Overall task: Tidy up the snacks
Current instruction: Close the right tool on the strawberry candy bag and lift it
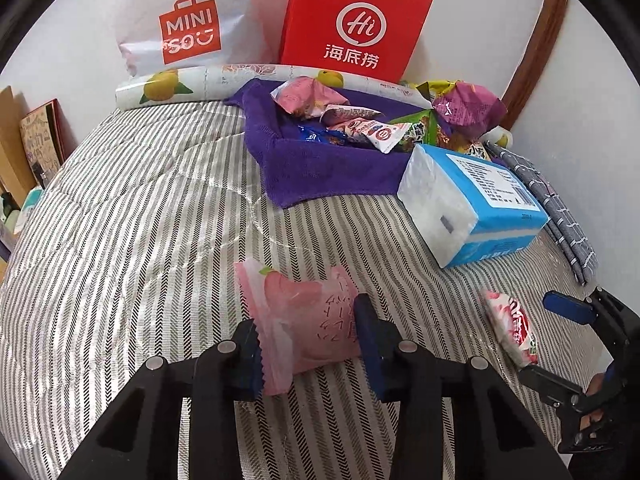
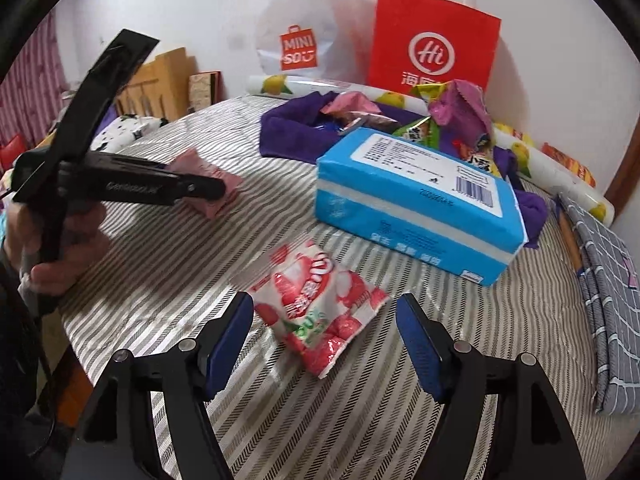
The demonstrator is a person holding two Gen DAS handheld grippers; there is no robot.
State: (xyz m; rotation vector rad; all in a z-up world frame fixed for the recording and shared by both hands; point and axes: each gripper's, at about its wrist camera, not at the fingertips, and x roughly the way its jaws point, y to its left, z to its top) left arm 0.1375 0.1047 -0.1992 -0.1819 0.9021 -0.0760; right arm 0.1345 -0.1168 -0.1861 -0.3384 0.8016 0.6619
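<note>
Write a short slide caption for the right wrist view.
Open right hand-held gripper straddling a red-and-white snack packet on the striped tablecloth.

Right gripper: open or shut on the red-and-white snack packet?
Open. The right gripper straddles the red-and-white snack packet, which lies flat on the striped cover; gaps show between it and both pads.

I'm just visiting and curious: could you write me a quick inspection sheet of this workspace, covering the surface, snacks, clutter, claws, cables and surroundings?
Surface: striped cloth.
Job's things: pink packet; red-and-white packet; purple cloth tray holding snacks.
Clutter: blue tissue pack, grey checked fabric, lemon-print roll.
Claws: left claw shut on the pink packet; right claw open around the red-and-white packet.
Cables: nothing seen.
Surroundings: white wall, Miniso bag, red paper bag.
</note>
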